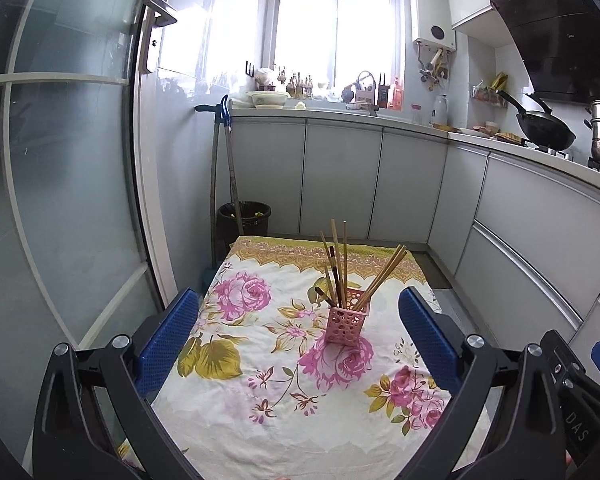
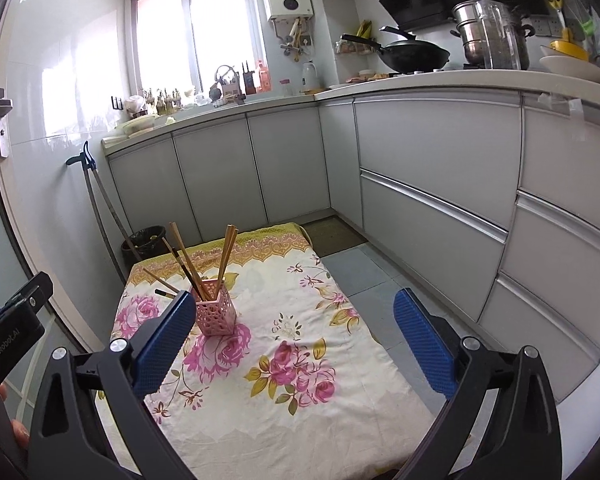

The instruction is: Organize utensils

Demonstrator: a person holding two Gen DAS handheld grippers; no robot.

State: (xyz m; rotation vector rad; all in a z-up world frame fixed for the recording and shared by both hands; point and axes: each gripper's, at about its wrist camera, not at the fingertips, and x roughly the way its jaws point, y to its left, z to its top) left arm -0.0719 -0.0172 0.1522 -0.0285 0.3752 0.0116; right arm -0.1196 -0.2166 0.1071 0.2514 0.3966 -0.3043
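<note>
**Both grippers spread wide, chopsticks standing in the pink holder**

The left gripper (image 1: 300, 344) hangs over the near end of the flowered tablecloth (image 1: 260, 420), its blue pads (image 1: 168, 340) spread far apart with nothing between them. The right gripper (image 2: 296, 344) is released too, its pads (image 2: 424, 344) just as wide and equally bare; its left pad sits in front of the pink holder's near side in the right wrist view.

The pink holder (image 1: 346, 324) is a perforated square cup standing upright on the cloth, on a large pink rose print, beyond both grippers and apart from them. The chopsticks (image 1: 338, 264) stand in it, fanned out: some lean left of the holder's centre, a bundle tilts right, and a few dark-tipped ones sit lower among them.

Behind the holder, past the cloth's yellow border, a black bin (image 1: 244, 220) stands against the grey cabinets (image 1: 340, 176). Above the cabinets runs the counter, and to the holder's far right a black wok (image 2: 416, 56) rests on the stove beside a steel pot (image 2: 488, 36).
</note>
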